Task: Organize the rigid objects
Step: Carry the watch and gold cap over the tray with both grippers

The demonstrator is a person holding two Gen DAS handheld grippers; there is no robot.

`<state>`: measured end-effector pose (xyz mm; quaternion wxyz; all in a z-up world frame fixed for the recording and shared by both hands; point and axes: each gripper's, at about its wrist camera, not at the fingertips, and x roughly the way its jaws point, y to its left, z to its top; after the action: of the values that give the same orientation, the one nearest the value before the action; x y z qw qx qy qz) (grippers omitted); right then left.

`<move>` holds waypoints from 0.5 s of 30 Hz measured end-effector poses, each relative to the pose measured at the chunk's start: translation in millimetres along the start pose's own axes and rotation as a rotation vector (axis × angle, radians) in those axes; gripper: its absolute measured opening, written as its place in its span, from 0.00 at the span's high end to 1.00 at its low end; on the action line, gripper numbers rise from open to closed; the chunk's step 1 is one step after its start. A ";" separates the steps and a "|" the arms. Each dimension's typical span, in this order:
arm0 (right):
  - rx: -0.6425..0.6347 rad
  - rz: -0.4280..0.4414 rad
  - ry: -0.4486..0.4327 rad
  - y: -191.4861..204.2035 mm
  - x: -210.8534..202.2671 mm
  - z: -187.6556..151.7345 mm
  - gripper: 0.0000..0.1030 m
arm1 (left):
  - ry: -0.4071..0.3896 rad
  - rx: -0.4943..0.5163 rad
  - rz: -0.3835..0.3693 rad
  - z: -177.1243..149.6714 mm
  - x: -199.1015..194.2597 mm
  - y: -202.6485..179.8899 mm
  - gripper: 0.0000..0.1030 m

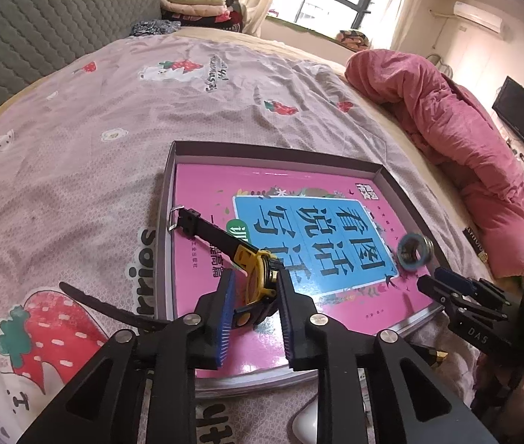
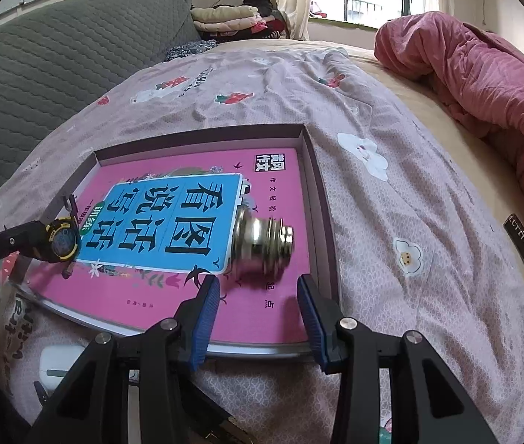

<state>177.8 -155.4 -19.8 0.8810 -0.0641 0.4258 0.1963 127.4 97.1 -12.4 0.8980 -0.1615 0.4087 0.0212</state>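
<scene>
A shallow grey box [image 1: 167, 192] lies on the bed with a pink book [image 1: 206, 185] inside it. My left gripper [image 1: 256, 283] is shut on a yellow and black wristwatch [image 1: 258, 270], held over the book's near left corner, strap pointing away. In the right wrist view the watch [image 2: 61, 240] sits at the left in the left gripper's fingers. A shiny metal knob [image 2: 262, 244] lies blurred on the book, just ahead of my open, empty right gripper [image 2: 258, 296]. The knob also shows in the left wrist view [image 1: 413, 251].
The box [image 2: 315, 192] rests on a pink strawberry-print sheet [image 1: 76, 148]. A red quilt [image 1: 447, 118] is heaped at the right. A grey padded headboard [image 2: 58, 55] stands at the left. A white case [image 2: 58, 366] lies near the front edge.
</scene>
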 end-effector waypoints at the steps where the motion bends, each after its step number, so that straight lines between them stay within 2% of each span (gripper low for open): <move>1: 0.000 0.000 -0.001 0.3 -0.7 0.4 0.57 | 0.004 0.004 0.003 -0.3 0.9 -0.9 0.70; 3: 0.004 0.003 -0.001 -0.2 -1.2 0.6 0.57 | 0.015 0.009 0.005 -1.1 3.4 -1.8 0.66; 11: 0.021 0.011 -0.002 -1.4 -1.5 2.0 0.57 | 0.040 0.030 0.004 -3.9 9.2 -6.2 0.62; 13: 0.021 0.011 -0.001 -1.5 -1.0 1.7 0.57 | 0.052 0.037 0.013 -5.0 12.1 -7.8 0.55; 15: 0.023 0.012 -0.002 -1.8 -1.1 2.0 0.57 | 0.059 0.046 0.019 -5.5 14.1 -9.1 0.53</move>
<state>179.3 -156.7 -17.7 0.8809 -0.0510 0.4274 0.1967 134.3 85.4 -23.7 0.8889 -0.1374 0.4368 0.0154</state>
